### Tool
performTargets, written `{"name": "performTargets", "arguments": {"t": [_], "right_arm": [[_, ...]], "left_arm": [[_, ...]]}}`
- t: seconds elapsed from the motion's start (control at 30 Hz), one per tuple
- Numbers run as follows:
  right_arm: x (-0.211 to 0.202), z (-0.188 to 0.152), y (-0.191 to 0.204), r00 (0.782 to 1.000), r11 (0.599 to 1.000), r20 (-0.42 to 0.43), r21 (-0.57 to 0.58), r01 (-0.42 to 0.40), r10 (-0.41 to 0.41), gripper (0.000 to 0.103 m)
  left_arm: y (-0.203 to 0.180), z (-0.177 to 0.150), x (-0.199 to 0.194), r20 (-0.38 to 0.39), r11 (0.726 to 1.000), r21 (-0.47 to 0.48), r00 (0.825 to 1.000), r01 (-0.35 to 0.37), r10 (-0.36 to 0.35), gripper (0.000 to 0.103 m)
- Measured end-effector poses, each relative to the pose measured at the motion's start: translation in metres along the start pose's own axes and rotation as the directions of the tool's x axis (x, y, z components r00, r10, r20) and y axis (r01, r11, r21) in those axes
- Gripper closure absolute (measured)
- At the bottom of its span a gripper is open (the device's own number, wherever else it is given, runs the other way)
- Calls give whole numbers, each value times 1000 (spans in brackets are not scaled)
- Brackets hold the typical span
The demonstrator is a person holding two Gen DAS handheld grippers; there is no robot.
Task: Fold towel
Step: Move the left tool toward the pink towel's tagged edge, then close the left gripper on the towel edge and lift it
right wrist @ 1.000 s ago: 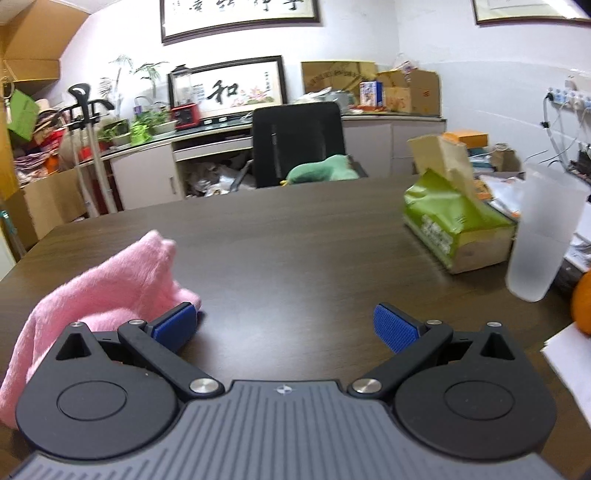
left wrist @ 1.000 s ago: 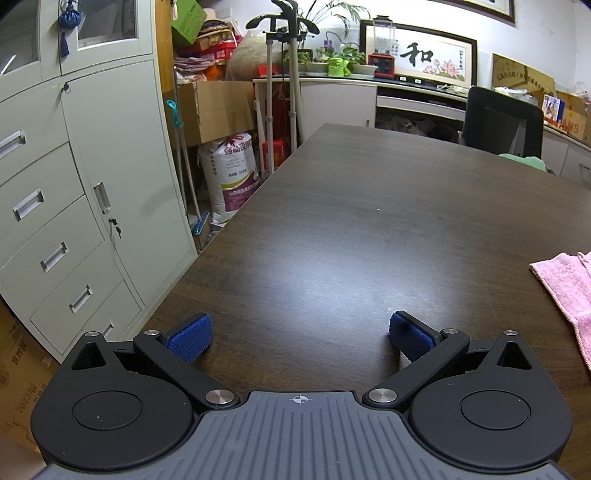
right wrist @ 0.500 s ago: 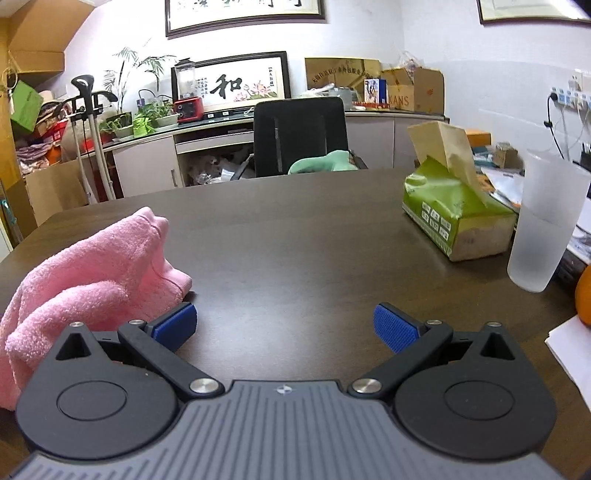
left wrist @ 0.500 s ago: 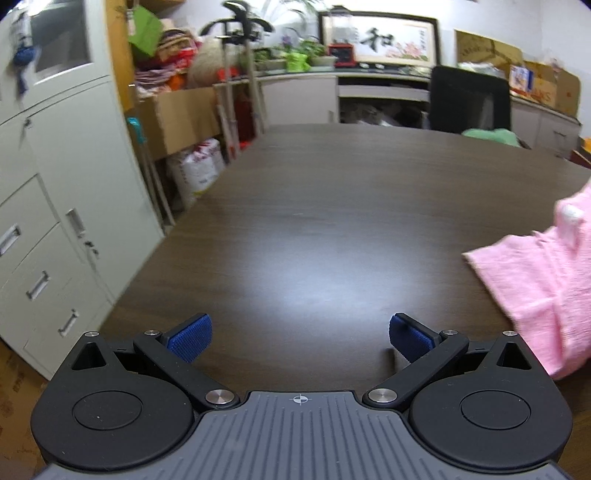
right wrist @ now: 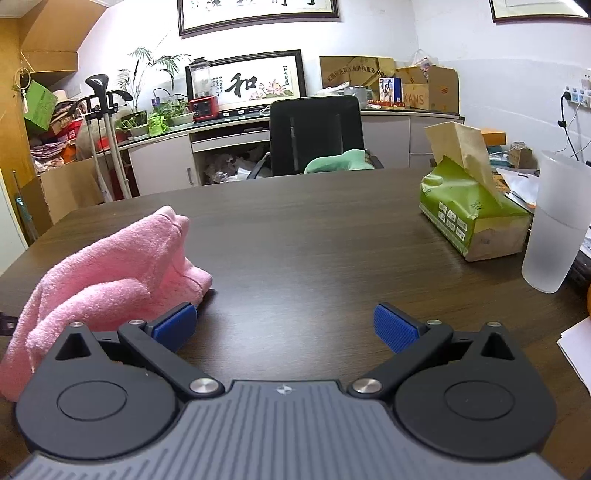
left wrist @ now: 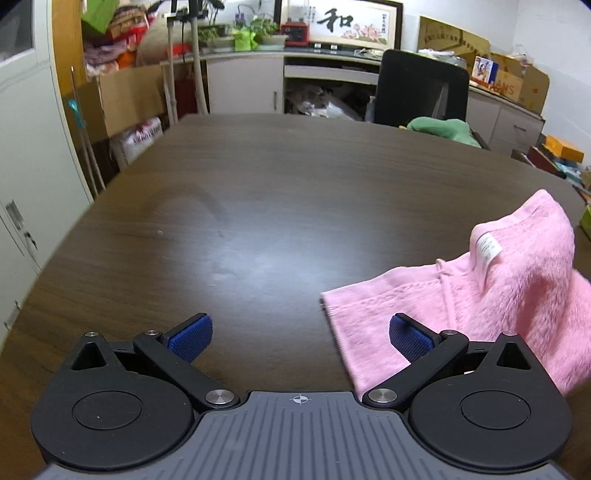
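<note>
Both claws hung low over the dark wooden desk [left wrist: 258, 192], the left claw [left wrist: 299, 332] and right claw [right wrist: 284, 326] each spread wide and gripping nothing. The pink towel [left wrist: 498, 288] lay crumpled between them, beside each claw's inner finger. A tissue pack [right wrist: 469, 218] and frosted cup [right wrist: 554, 225] stood right.

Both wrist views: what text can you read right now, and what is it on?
"和": framed calligraphy on the far wall.
"KANS": cardboard box on the counter.
Upper framed scroll: cut off, unreadable.
Tissue pack print: too small.
Pink towel tag: too blurred.
</note>
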State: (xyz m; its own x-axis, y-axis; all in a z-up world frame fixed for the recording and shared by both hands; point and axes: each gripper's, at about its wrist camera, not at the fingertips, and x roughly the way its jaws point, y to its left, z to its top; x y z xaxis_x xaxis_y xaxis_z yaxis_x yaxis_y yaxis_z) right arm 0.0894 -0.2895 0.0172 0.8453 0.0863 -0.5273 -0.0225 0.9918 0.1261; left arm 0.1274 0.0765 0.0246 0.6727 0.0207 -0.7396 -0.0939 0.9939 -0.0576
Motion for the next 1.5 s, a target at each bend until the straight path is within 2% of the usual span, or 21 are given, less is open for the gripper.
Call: {"name": "performTargets", "arguments": {"t": [0.37, 0.67, 0.9, 1.03, 1.07, 1.1, 1.23, 1.37, 1.5], "right_arm": [[-4, 1, 2, 1000, 1000, 13, -2, -6, 6, 0], [-3, 1, 5, 1000, 1000, 7, -22, 2, -2, 0], [-1, 1, 4, 1000, 1000, 5, -22, -1, 1, 0], [-1, 1, 5, 1000, 1000, 3, -25, -2, 2, 0], [-1, 1, 5, 1000, 1000, 3, -26, -3, 4, 0], [-1, 0, 6, 1000, 1000, 3, -26, -5, 5, 0], [-1, 0, 6, 1000, 1000, 3, -31, -8, 8, 0], [-1, 0, 7, 1000, 999, 5, -31, -8, 8, 0], [-3, 0, 6, 1000, 1000, 19, -29, -11, 12, 0]], "left_arm": [[-6, 5, 14, -34, 998, -10, 997, 65, -66, 1], [-7, 7, 13, -48, 993, -10, 992, 115, -116, 20], [-14, 7, 12, -43, 992, 15, 991, 126, -126, 34], [-21, 5, 11, -34, 992, 37, 993, 118, -116, 49], [-22, 5, 11, -32, 992, 37, 992, 121, -120, 61], [-23, 5, 11, -31, 992, 38, 992, 123, -122, 68], [-25, 5, 11, -29, 991, 36, 991, 132, -131, 86], [-24, 3, 10, -22, 990, 24, 990, 138, -137, 94], [-19, -1, 6, 9, 990, 10, 990, 139, -139, 95]]}}
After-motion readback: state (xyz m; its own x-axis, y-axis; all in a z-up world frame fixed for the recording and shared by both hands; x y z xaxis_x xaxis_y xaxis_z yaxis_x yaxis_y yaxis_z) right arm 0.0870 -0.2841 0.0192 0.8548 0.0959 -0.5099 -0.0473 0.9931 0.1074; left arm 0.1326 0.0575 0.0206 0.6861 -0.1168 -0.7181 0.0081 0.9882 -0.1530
